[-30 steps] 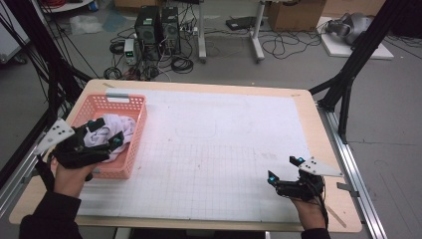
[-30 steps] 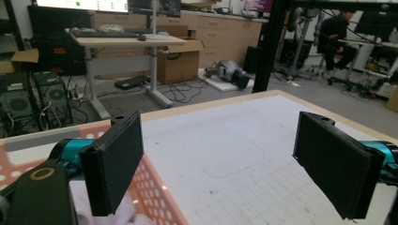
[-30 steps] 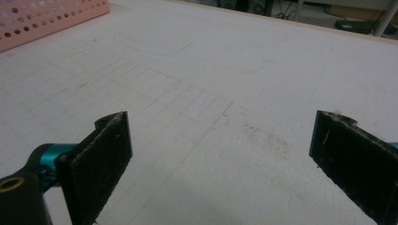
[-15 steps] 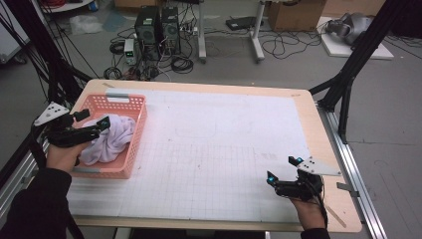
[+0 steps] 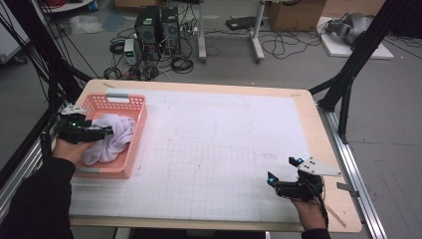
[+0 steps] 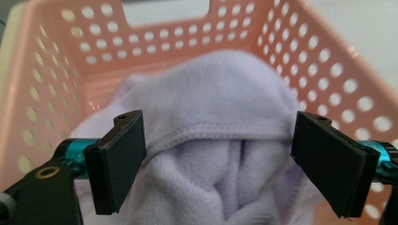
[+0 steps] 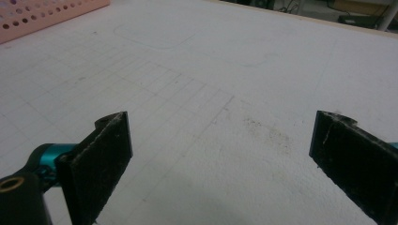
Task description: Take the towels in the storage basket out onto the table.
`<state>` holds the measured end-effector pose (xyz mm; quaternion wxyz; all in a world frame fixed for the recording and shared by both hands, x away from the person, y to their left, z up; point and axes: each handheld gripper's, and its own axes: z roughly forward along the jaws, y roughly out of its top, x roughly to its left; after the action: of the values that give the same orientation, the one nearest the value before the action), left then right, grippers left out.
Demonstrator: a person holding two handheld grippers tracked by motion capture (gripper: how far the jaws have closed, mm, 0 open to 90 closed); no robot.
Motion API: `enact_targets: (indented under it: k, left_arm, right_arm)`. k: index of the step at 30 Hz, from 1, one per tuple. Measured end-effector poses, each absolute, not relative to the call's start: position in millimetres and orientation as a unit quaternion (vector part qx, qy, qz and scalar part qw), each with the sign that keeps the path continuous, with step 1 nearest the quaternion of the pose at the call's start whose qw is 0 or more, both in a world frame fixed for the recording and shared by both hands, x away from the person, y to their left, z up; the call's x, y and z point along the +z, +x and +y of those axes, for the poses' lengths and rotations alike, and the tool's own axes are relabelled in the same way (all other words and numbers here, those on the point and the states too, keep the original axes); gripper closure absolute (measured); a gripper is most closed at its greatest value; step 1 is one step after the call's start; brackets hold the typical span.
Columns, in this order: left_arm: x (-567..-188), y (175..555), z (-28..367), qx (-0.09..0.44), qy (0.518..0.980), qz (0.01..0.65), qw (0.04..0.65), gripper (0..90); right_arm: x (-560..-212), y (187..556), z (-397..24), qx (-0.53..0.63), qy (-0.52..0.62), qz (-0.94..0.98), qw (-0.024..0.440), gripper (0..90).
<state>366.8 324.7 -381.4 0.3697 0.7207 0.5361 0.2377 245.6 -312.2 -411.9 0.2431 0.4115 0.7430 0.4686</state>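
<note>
My left gripper (image 6: 218,164) has let go and drawn back, jaws spread, leaving the towel (image 5: 113,137) heaped in the basket (image 5: 130,158), so the drop looks done; my right gripper (image 5: 283,183) waits agape over the tabletop (image 5: 214,149).

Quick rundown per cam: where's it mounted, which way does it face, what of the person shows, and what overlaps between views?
High view: above the person's side, looking forward and down on the table; both forearms, left gripper and right gripper show.
Left gripper view: rides the left gripper, faces into the pink basket at the pale towel; open jaws.
Right gripper view: rides the right gripper, faces across the table; open jaws.
Shared: all three show the basket.
</note>
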Motion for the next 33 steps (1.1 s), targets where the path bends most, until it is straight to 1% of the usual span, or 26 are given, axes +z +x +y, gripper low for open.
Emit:
enact_targets:
  k: [1, 4, 5, 7, 8, 9, 14, 18, 19, 20, 21, 22, 23, 25, 28, 30, 32, 33]
  left_arm:
    - [-384.7, 370.0, 323.3, 0.228, 0.727, 0.540, 0.358, 17.8]
    - [-387.1, 373.0, 320.3, 0.220, 0.736, 0.539, 0.346, 17.0]
    - [-391.2, 377.2, 318.5, 0.214, 0.746, 0.542, 0.322, 15.8]
    - [-394.6, 379.5, 318.8, 0.207, 0.752, 0.544, 0.310, 13.4]
    - [-399.1, 382.3, 319.5, 0.200, 0.755, 0.551, 0.295, 13.4]
    - [-407.6, 387.8, 321.5, 0.174, 0.751, 0.569, 0.286, 9.7]
    - [-414.3, 392.9, 319.6, 0.161, 0.753, 0.574, 0.278, 6.9]
    - [-416.9, 393.4, 320.6, 0.148, 0.761, 0.567, 0.278, 9.6]
    - [-417.2, 393.1, 321.4, 0.144, 0.763, 0.564, 0.282, 21.4]
    - [-416.3, 392.2, 323.5, 0.142, 0.761, 0.567, 0.283, 29.1]
    - [-416.3, 392.2, 323.5, 0.142, 0.761, 0.567, 0.283, 33.2]
    - [-415.8, 391.8, 323.6, 0.140, 0.761, 0.566, 0.285, 33.2]
    - [-415.1, 391.4, 323.6, 0.143, 0.760, 0.565, 0.286, 41.8]
    - [-412.9, 390.4, 325.0, 0.143, 0.754, 0.570, 0.292, 47.9]
    - [-409.2, 388.9, 325.9, 0.150, 0.745, 0.573, 0.306, 53.1]
    - [-407.9, 388.1, 325.8, 0.155, 0.741, 0.573, 0.314, 54.5]
    - [-402.2, 384.9, 328.4, 0.165, 0.728, 0.573, 0.339, 54.9]
    - [-402.2, 384.9, 328.4, 0.165, 0.728, 0.573, 0.339, 55.0]
  right_arm:
    - [-412.1, 245.6, -312.1, 0.469, 0.412, 0.743, 0.243, 4.9]
    - [-412.4, 245.4, -312.2, 0.467, 0.414, 0.743, 0.241, 4.9]
    - [-412.4, 245.4, -312.2, 0.467, 0.414, 0.743, 0.241, 4.9]
    - [-412.3, 245.5, -312.0, 0.467, 0.412, 0.743, 0.243, 4.9]
    - [-412.3, 245.5, -312.0, 0.467, 0.412, 0.743, 0.243, 4.9]
    - [-412.2, 245.0, -311.3, 0.467, 0.415, 0.743, 0.241, 4.9]
    - [-412.4, 244.5, -311.3, 0.466, 0.413, 0.744, 0.241, 4.9]
    - [-413.0, 244.5, -313.7, 0.466, 0.415, 0.743, 0.241, 4.9]
    - [-412.5, 243.4, -313.7, 0.467, 0.417, 0.741, 0.241, 4.9]
    - [-412.3, 243.0, -313.5, 0.466, 0.417, 0.743, 0.239, 4.9]
    - [-412.3, 243.0, -313.5, 0.466, 0.417, 0.743, 0.239, 4.9]
    - [-412.4, 242.9, -313.5, 0.466, 0.416, 0.743, 0.240, 4.9]
    - [-412.7, 242.9, -313.9, 0.465, 0.417, 0.743, 0.239, 4.9]
    - [-412.7, 243.1, -314.4, 0.467, 0.418, 0.742, 0.240, 4.9]
    - [-411.7, 242.8, -315.5, 0.471, 0.422, 0.736, 0.240, 4.9]
    - [-411.5, 242.9, -315.8, 0.471, 0.423, 0.735, 0.241, 4.9]
    - [-411.1, 242.5, -315.5, 0.472, 0.424, 0.734, 0.241, 4.9]
    - [-411.2, 242.6, -315.3, 0.473, 0.424, 0.734, 0.241, 4.9]
